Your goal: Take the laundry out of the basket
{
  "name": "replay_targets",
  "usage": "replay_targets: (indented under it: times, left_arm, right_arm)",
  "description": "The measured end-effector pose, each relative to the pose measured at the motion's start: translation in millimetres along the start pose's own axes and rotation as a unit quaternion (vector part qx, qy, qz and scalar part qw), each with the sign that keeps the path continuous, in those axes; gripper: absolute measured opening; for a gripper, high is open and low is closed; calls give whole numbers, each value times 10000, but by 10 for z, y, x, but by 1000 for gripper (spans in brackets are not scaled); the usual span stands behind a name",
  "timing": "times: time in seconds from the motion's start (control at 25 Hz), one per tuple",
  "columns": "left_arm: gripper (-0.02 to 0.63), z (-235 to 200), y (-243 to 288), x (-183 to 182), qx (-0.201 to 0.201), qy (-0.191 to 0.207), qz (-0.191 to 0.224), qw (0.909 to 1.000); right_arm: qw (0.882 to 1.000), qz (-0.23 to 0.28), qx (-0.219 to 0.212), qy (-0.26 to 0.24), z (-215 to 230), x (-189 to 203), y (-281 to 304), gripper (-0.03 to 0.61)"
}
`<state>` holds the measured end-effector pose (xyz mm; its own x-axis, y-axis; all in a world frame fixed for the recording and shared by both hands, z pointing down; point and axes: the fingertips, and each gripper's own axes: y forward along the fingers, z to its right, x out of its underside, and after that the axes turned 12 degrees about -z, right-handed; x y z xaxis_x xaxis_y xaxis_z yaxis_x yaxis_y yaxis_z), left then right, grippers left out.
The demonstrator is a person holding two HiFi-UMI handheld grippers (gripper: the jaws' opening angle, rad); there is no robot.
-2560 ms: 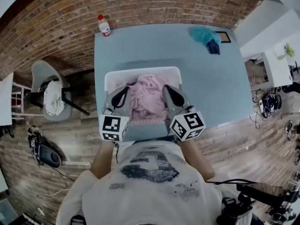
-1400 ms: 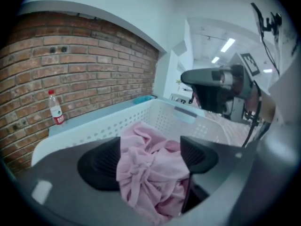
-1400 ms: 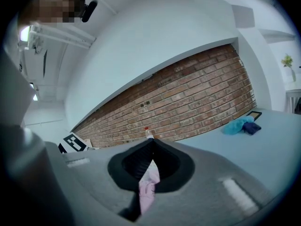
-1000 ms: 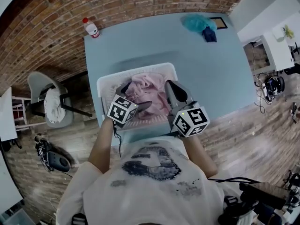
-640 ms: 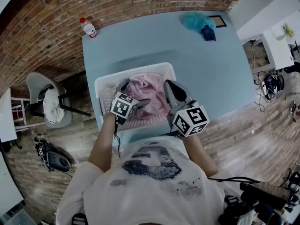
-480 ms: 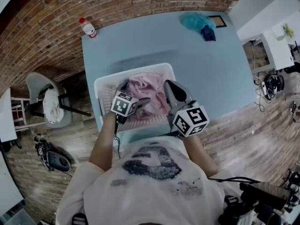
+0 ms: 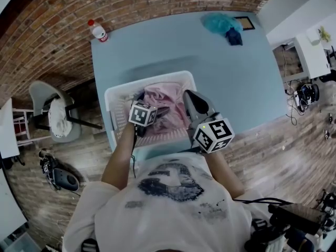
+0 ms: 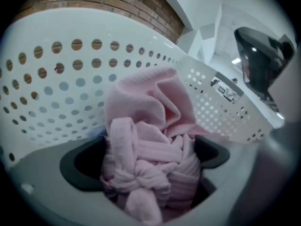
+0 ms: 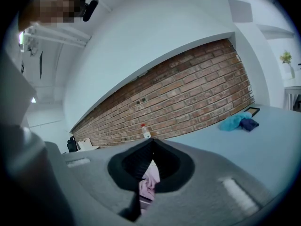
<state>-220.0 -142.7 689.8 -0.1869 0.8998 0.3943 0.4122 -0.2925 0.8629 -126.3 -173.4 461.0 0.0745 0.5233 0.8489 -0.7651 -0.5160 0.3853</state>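
Observation:
A white perforated laundry basket [image 7: 116, 96] stands on the blue table [image 7: 236, 88] and holds a heap of pink laundry [image 7: 169, 97]. My left gripper [image 7: 159, 111] reaches down into the basket from the left. In the left gripper view the pink laundry [image 8: 150, 140] is bunched tight between its jaws [image 8: 148, 161] and touches both pads, with the basket wall [image 8: 70, 79] behind. My right gripper [image 7: 190, 97] hovers over the basket's right side, shut and empty. Its closed tips [image 9: 151, 144] point at the brick wall, and pink cloth [image 9: 149, 180] shows beneath them.
At the table's far left corner stands a plastic bottle [image 7: 98, 30]. A teal cloth [image 7: 223, 22], a dark blue cloth [image 7: 234, 36] and a small picture frame [image 7: 243, 23] lie at the far right. A grey chair [image 7: 52, 109] with a white cloth stands left of the table.
My left gripper has moved from the basket's near left rim further in, into the pink laundry. The right gripper has stayed where it was.

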Motion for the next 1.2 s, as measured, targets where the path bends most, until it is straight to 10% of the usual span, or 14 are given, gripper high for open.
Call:
replay_targets:
  times: [0.32, 0.72, 1.2]
  left_arm:
    - [569, -11, 13, 16, -161, -28, -181, 9997]
    - [271, 127, -124, 27, -300, 443, -502, 9973]
    - [196, 119, -245, 45, -383, 555, -114, 9977]
  right_arm:
    - [10000, -38, -47, 15, -7, 11, 7, -3]
    - [10000, 18, -19, 60, 4, -5, -64, -3]
    - [9999, 108, 54, 111, -24, 9, -196, -3]
